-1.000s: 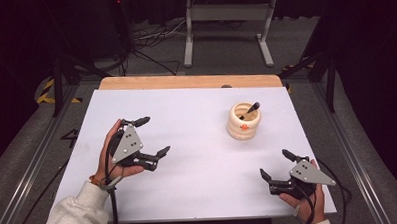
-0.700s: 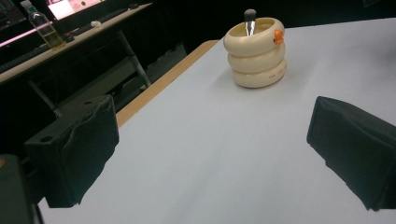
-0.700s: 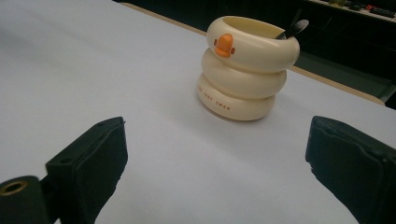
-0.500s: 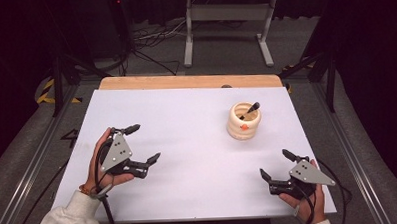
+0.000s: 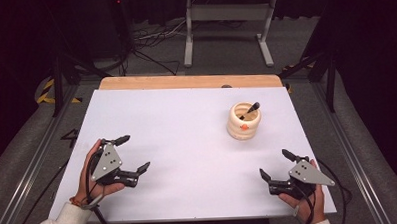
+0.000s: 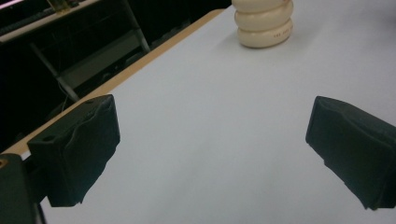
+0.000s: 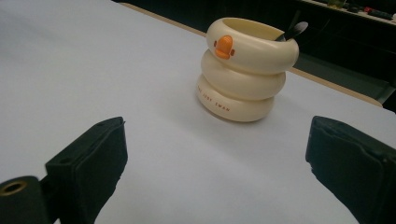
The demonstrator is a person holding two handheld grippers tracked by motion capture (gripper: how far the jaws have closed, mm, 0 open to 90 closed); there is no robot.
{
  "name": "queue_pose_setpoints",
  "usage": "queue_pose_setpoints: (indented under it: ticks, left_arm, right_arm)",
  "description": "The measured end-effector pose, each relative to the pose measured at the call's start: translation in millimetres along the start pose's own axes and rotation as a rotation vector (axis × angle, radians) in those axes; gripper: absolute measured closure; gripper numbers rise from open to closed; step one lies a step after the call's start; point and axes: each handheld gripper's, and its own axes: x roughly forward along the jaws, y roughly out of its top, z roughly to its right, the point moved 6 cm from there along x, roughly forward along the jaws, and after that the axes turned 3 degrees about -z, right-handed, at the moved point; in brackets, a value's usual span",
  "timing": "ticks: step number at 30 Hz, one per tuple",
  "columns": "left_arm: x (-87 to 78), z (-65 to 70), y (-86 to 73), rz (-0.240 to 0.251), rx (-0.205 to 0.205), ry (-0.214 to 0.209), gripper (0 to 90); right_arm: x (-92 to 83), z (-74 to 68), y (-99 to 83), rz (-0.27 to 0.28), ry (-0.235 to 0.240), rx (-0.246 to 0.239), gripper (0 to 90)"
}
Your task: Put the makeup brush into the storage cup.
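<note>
A cream ringed cup [image 5: 244, 121] with an orange beak mark stands upright on the white table [image 5: 187, 122], right of centre. A dark pen [image 5: 249, 110] leans out of it. The same cup [image 7: 245, 70] stands ahead of my right gripper [image 7: 215, 172], and the cup [image 6: 264, 22] also sits far off at the top of the left gripper view. My left gripper [image 5: 133, 154] rests open near the table's front left, held by a hand. Near the front right, my right gripper [image 5: 276, 165] is open too. Nothing lies between either pair of jaws.
A wooden strip [image 5: 185, 82] borders the table's far edge. Beyond it stand a metal frame [image 5: 226, 26] and loose cables [image 5: 149, 41] on the floor. Rails [image 5: 33, 158] run along both sides of the table.
My left gripper has drawn back toward the front left corner of the table, still open. The right gripper and the cup have stayed put.
</note>
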Motion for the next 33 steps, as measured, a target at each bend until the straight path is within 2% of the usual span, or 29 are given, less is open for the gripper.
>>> queue_pose_setpoints:
  ticks: [3, 8, 10, 12, 14, 16, 18, 20, 22, 28, 33]
  left_arm:
    - [-1.1, -0.5, -7.6, -0.019, -0.008, 0.000, 3.9]
    - [-7.3, -3.9, -25.8, -0.039, -0.047, 0.011, 4.1]
    - [-8.5, -4.3, -29.3, -0.050, -0.048, 0.011, 4.1]
    - [-13.3, -6.4, -38.6, -0.055, -0.068, 0.026, 4.3]
    - [-17.3, -8.0, -45.9, -0.048, -0.098, 0.026, 4.4]
    - [-19.0, -8.8, -49.4, -0.049, -0.110, 0.030, 4.5]
    - [-22.1, -9.0, -56.7, -0.060, -0.137, 0.026, 4.6]
    - [-24.2, -9.1, -60.3, -0.063, -0.139, 0.034, 4.6]
    - [-27.9, -8.7, -64.6, -0.060, -0.166, 0.035, 4.6]
    - [-34.2, -7.7, -72.2, -0.068, -0.186, 0.040, 4.5]
    - [-42.8, -12.6, -80.0, -0.056, -0.253, 0.044, 4.9]
  right_arm:
    - [0.1, -0.3, 0.3, -0.001, -0.003, -0.002, 6.3]
    - [0.2, -1.4, 0.8, 0.001, -0.003, -0.011, 6.2]
    - [0.1, -1.6, 0.9, 0.001, -0.004, -0.015, 6.2]
    - [-0.1, -2.0, 1.0, -0.001, -0.007, -0.019, 6.2]
    - [0.4, -2.0, 0.4, -0.002, -0.008, -0.020, 6.2]
    - [0.5, -1.9, 0.0, -0.003, -0.007, -0.020, 6.2]
    - [0.4, -1.1, -0.5, -0.003, -0.007, -0.019, 6.2]
    - [0.1, -1.2, -0.3, -0.002, -0.007, -0.020, 6.2]
    - [-0.1, -1.4, 0.3, 0.002, -0.010, -0.021, 6.1]
    - [-0.1, -1.8, 2.0, 0.009, -0.010, -0.025, 6.1]
    - [0.9, -2.7, 2.8, 0.008, -0.008, -0.029, 6.1]
